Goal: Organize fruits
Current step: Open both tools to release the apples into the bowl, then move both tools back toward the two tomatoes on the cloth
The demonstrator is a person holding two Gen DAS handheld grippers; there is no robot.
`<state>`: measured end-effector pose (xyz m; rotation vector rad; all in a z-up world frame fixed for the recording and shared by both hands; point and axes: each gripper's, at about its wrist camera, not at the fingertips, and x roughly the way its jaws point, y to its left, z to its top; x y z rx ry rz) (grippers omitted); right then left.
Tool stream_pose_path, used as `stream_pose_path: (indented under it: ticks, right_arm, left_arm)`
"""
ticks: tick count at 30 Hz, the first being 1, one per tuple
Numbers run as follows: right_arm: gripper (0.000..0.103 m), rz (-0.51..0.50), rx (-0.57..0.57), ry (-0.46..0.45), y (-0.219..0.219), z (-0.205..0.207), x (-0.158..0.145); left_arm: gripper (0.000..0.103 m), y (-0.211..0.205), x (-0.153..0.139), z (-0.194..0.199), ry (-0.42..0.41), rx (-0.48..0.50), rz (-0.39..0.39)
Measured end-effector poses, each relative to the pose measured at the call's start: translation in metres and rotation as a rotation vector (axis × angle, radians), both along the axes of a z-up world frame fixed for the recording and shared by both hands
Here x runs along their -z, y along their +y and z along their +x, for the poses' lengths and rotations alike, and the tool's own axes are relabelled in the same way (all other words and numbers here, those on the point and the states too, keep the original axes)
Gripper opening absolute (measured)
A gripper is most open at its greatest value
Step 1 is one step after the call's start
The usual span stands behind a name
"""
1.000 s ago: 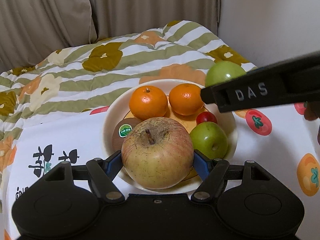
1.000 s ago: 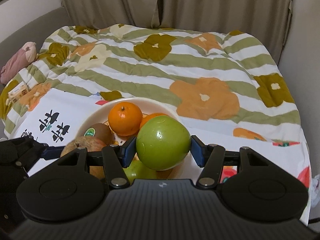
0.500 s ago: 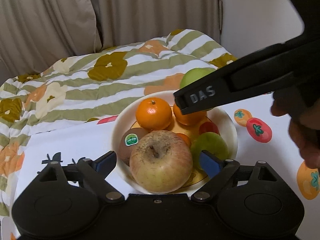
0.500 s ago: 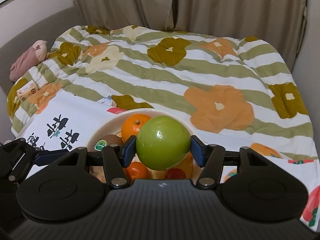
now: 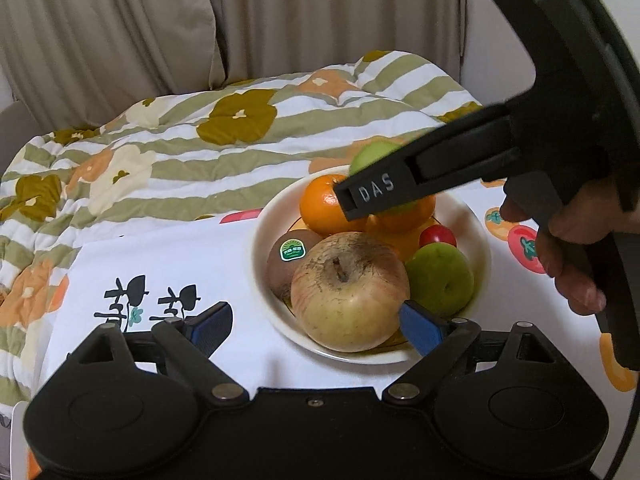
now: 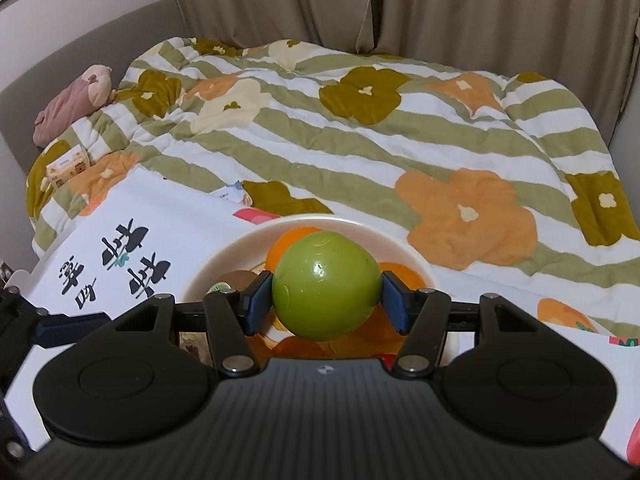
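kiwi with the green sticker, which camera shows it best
The left wrist view: the brown fuzzy kiwi with the green sticker lies nearly whole in the cream ceramic bowl. In the right wrist view only a sliver peeks out behind the right gripper.

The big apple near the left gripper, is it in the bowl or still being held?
In the bowl. The big apple rests there, and the left gripper is open, blue pads apart.

Bed (image 6: 360, 128) under quilt, cloth (image 5: 168, 264), bowl (image 5: 264, 240).

Both claws are matte black with blue pads (image 5: 420, 326), silver pivot screws, "DAS" embossed on the right claw (image 5: 404, 196), gripped by a bare-skinned hand (image 5: 568, 248).
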<state>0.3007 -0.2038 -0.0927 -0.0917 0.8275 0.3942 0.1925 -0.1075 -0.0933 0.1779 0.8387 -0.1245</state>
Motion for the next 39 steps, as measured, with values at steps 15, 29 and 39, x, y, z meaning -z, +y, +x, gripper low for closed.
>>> stream_pose_path:
  ticks: [15,29,39]
  right_arm:
    - [0.094,0.006,0.042,-0.096,-0.018,-0.046,-0.033]
    - [0.094,-0.016,0.179,-0.145,-0.04,-0.13,-0.082]
    - [0.094,0.0,0.293,-0.109,-0.059,-0.186,-0.08]
  left_arm:
    - [0.094,0.008,-0.018,-0.022,-0.019,-0.032,-0.03]
    - [0.095,0.022,-0.06,-0.071,-0.1,0.013,-0.052]
    - [0.096,0.023,-0.058,-0.111,-0.107,0.097,-0.051]
